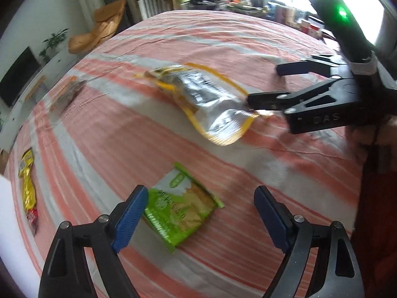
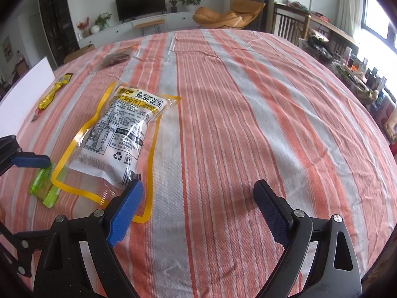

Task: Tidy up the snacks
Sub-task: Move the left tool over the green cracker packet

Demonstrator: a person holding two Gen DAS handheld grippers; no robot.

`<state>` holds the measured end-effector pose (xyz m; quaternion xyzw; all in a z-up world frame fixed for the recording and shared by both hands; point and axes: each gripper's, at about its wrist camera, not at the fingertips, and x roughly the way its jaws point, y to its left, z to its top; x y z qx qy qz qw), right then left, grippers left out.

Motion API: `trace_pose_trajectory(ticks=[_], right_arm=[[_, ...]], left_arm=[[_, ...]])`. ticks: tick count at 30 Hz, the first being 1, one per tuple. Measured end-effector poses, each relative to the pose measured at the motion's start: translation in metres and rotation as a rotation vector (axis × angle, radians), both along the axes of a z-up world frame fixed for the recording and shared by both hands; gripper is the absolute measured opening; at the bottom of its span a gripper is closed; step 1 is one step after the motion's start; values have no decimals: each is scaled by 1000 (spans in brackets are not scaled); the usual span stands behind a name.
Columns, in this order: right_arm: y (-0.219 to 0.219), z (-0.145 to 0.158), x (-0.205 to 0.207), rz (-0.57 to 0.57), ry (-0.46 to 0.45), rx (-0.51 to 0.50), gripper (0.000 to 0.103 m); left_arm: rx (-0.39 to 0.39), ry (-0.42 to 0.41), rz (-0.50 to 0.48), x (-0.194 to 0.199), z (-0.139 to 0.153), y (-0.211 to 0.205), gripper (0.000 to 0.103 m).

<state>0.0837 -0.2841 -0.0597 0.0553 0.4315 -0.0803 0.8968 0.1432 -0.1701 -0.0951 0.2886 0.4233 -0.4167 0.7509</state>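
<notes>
A green snack packet [image 1: 181, 206] lies flat on the striped cloth, between the fingers of my left gripper [image 1: 201, 218] and nearer the left one. That gripper is open and hovers over the packet without pressing it. A large peanut bag [image 2: 129, 134] with a yellow border lies beyond it. My right gripper [image 2: 198, 211] is open with only cloth between its fingers. Its left finger overlaps the bag's near corner. In the left wrist view the right gripper [image 1: 273, 84] stands at the peanut bag's [image 1: 206, 99] right end. The green packet [image 2: 43, 186] shows under a left fingertip [image 2: 31, 161].
A yellow stick snack [image 2: 53, 92] and a dark snack pack [image 2: 115, 58] lie further left on the table [image 2: 248, 124]. A white board [image 2: 22, 104] stands at the left edge. Shelves, an orange chair and a TV stand beyond the table.
</notes>
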Motion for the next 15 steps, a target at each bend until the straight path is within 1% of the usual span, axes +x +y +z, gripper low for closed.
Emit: trace_pose_trajectory(ticks=[2, 5, 7, 9, 11, 13, 14, 15], right_arm=[[0, 0, 0, 0, 0, 0, 93], [0, 0, 0, 0, 1, -2, 93], [0, 0, 0, -1, 2, -4, 93], [0, 0, -1, -1, 3, -4, 93], [0, 0, -1, -1, 3, -6, 93], [0, -1, -1, -2, 5, -9, 93], [0, -1, -1, -2, 5, -9, 93], [0, -1, -1, -2, 5, -8, 93]], left_arm=[[9, -17, 75, 8, -1, 11, 88], [-15, 45, 215, 23, -3, 38, 88], [-23, 80, 269, 29, -2, 53, 88], [-54, 129, 249, 31, 0, 60, 88], [-64, 172, 213, 32, 4, 56, 88], [-55, 197, 176, 31, 3, 43, 89], [-38, 201, 144, 29, 1, 32, 89], [-18, 190, 126, 26, -1, 26, 88]])
